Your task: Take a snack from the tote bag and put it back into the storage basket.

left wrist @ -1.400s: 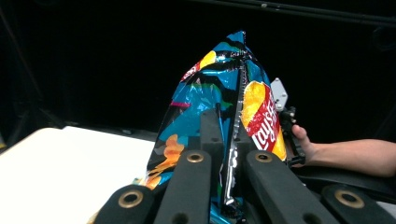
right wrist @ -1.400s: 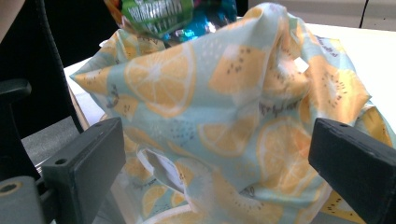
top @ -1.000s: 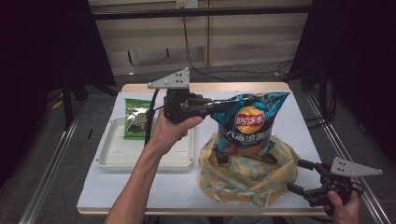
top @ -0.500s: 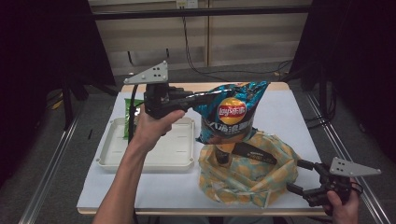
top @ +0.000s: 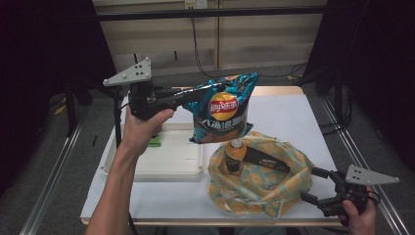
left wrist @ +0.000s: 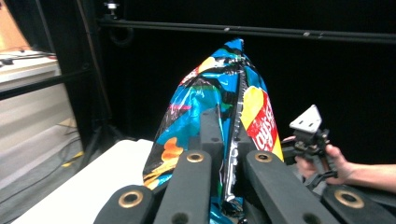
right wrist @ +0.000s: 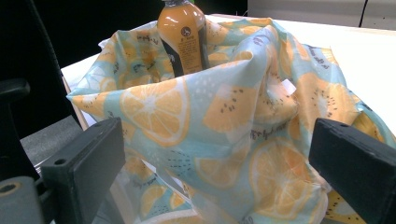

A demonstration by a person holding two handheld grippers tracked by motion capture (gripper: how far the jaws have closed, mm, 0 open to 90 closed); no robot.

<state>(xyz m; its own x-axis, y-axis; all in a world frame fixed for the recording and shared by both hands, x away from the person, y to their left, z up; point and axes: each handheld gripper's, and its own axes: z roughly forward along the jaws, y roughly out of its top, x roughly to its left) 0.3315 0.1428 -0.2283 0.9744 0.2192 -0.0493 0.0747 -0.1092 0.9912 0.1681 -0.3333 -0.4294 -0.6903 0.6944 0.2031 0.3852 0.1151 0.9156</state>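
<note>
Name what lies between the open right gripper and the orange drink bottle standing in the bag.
The near wall of the lemon-print cloth bag lies between the right gripper and the bottle, as the right gripper view shows; the bottle rises behind that fabric.

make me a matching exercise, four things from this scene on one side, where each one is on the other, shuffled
Things:
1. chip bag
2. orange drink bottle
3. white tray
4. right gripper

Places or states:
A. stands inside the fruit-print bag
B. open, at the fruit-print bag's near right edge
C. hangs in the air, clamped by the left gripper
D. lies on the table, left of the fruit-print bag

Pairs: 1-C, 2-A, 3-D, 4-B
</note>
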